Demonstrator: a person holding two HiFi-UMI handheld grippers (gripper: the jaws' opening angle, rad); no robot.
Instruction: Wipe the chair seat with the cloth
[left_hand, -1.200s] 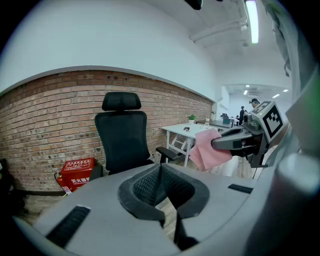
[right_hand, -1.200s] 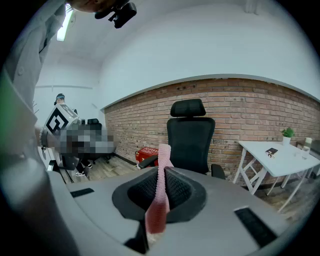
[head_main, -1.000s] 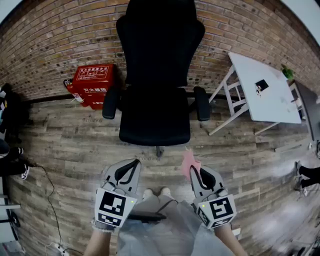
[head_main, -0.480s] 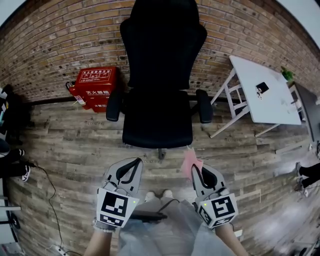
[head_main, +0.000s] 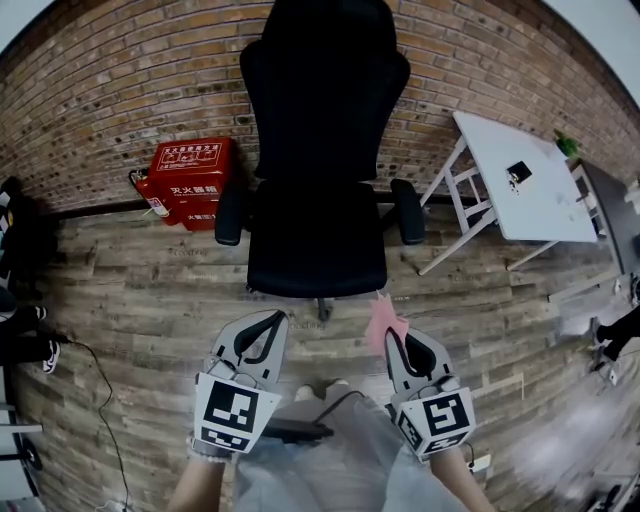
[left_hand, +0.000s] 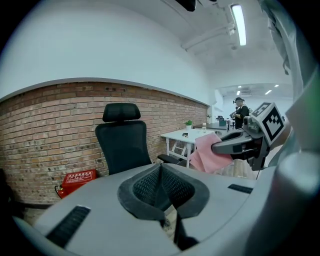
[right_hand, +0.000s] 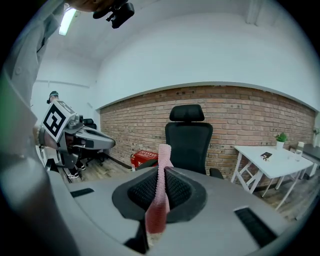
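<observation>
Right tool (head_main: 405, 346) clamps the pink cloth (head_main: 381, 322) by one edge; left tool (head_main: 258, 338) sits closed and empty; dragged across the chair seat (head_main: 318, 245), that thin hold might slip.

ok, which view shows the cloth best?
Left gripper view: the pink cloth shows broadside, held by the right tool. Right gripper view shows it edge-on between the jaws; head view shows only a small tip.

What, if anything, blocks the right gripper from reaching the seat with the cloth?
Nothing visible, so probably yes. The right gripper, shut on the cloth, is short of the seat, with only floor before its front edge. The armrests flank the sides.
</observation>
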